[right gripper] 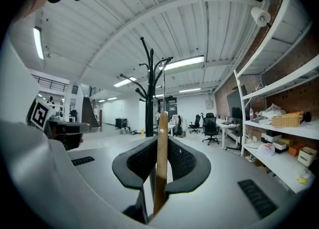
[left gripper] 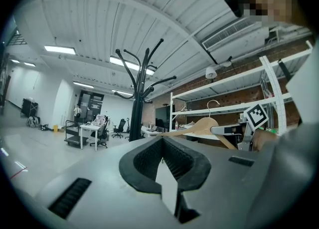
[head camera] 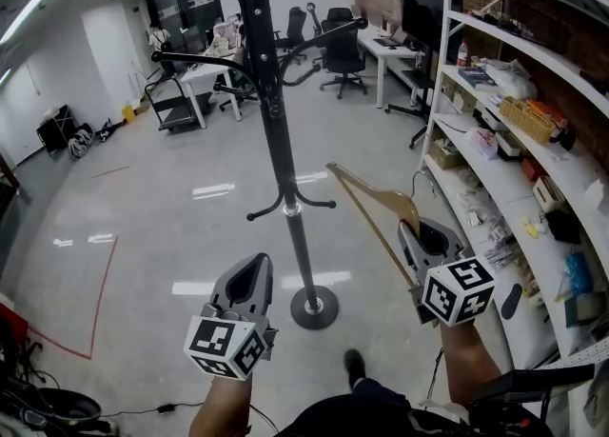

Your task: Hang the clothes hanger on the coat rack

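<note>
Head view shows the right gripper [head camera: 419,233] pinching a wooden hanger [head camera: 373,205] by one arm, just right of the coat rack [head camera: 279,140], apart from its pole. The left gripper [head camera: 255,264], left of the pole, has its jaws pressed together on nothing.

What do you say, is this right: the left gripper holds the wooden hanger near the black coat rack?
No: the right gripper holds the wooden hanger near the black coat rack, as the right gripper view shows. The left gripper grips nothing.
</note>
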Motion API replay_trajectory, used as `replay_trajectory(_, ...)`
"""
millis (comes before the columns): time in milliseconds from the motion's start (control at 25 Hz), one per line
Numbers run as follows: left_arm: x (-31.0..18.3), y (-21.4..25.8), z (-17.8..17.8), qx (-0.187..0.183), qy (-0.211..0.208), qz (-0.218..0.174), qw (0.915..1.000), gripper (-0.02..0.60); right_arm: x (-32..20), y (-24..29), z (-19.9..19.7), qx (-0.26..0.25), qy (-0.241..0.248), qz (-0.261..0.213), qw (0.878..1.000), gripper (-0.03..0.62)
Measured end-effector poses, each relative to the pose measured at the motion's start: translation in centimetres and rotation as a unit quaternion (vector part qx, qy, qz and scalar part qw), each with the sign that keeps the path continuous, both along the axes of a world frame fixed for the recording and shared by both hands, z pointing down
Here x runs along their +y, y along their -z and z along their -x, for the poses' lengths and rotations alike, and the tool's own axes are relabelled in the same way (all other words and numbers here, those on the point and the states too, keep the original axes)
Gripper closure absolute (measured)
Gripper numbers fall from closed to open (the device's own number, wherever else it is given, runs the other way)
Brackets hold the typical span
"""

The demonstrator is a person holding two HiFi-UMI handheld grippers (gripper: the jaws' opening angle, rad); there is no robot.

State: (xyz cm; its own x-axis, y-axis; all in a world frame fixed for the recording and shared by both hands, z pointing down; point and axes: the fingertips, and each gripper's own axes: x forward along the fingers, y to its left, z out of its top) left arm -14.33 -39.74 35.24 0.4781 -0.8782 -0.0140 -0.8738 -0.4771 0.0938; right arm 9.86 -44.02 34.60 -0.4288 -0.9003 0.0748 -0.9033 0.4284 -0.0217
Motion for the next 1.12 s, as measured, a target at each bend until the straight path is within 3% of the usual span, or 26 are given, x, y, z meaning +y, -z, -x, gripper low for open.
replay_trajectory(320,-10.3,1.6,-0.6,-0.003,0.045,-0.009,0.9990,0.591,-11.9,0.4,1.4,-0.002,0.057,-0.002,0.998,0.537)
replay_trajectory(560,-14.4,0.8,0.1,-0.002,0.060,0.006,0.9982,0.591,-18.8,0.6,2.1,-0.002,0.057,0.007,0.998,0.537)
replay_trajectory(840,-18.5,0.4,1.4,-0.005,0.040,0.019,0.9990,0.591,-24.6,1.2,4.6,-0.003,0.043,0.010,0.999,0.537)
replay_trajectory(1120,-22.1,1.3,3.4,-0.014,0.039,0.001,0.9991,0.591,-29.6,2.2,7.6,0.013,0.045,0.004,0.999,0.537)
